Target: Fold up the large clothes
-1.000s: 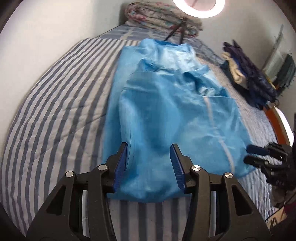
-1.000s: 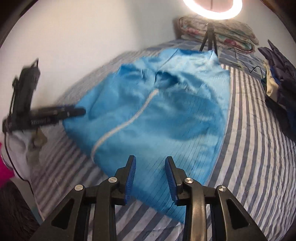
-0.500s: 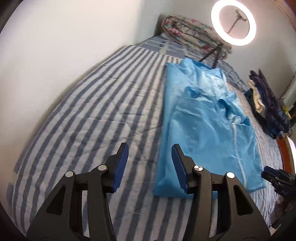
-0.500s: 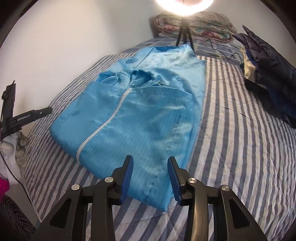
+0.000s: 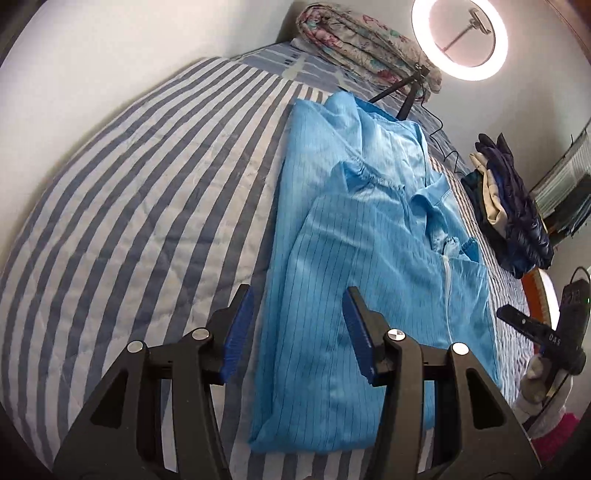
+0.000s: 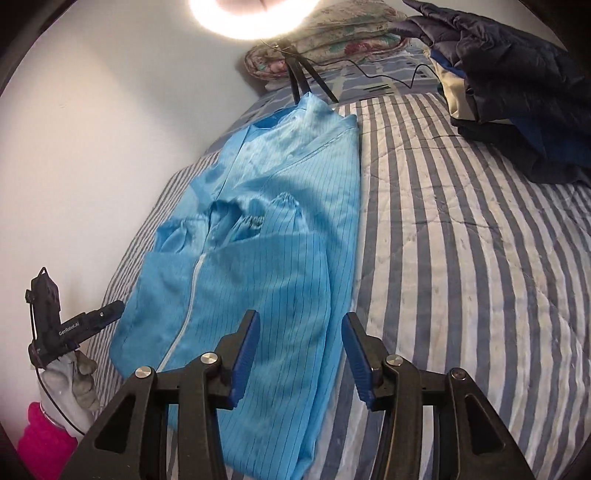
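striped bed (image 5: 147, 192), white wall (image 5: 110, 48), ring light (image 5: 460, 38)

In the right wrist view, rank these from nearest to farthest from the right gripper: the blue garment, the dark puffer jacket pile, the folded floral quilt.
1. Blue pinstriped zip-front garment: lies directly under and ahead of the right gripper.
2. Dark navy puffer jacket pile: far right on the striped bedspread.
3. Folded floral quilt: at the head of the bed, behind the ring light tripod.
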